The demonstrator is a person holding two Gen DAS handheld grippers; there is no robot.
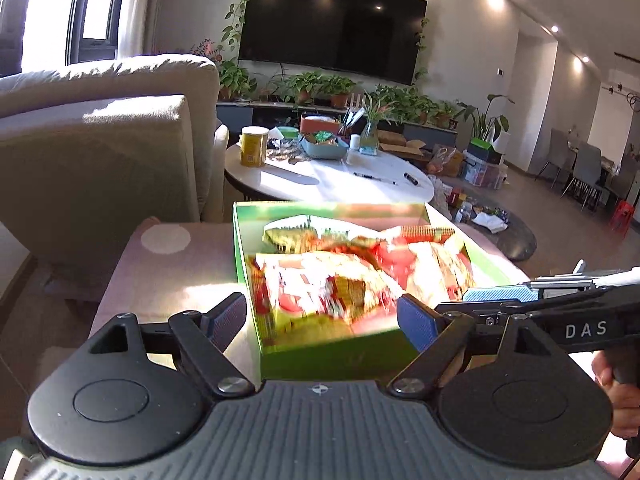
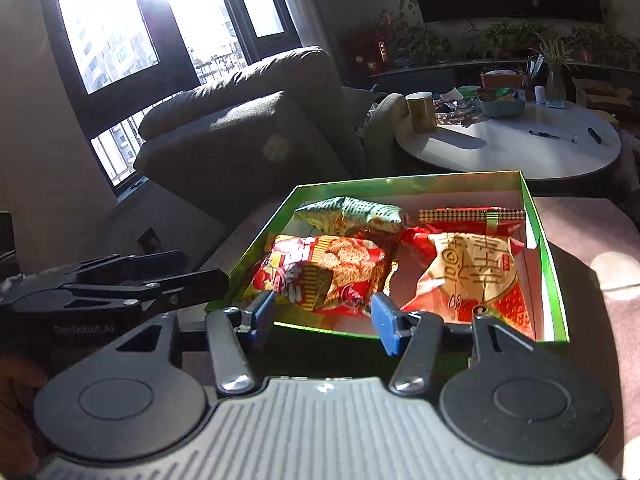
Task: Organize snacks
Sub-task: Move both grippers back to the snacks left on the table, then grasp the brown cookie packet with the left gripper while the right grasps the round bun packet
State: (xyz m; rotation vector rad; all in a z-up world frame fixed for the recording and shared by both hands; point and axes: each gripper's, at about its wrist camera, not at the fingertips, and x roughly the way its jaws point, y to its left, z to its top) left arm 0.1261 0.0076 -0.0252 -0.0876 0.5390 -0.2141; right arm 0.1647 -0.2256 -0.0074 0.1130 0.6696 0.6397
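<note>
Lying between the right gripper's (image 2: pixel 324 316) spread jaws, a red snack packet (image 2: pixel 320 272).

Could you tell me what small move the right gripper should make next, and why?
Probably ease the right gripper forward and down, then close on the red cracker packet. Its fingers are open and empty, straddling that packet's near edge just over the green box wall. The left gripper, also open, hovers at the box's near wall, so it seems free to steady the box.
</note>
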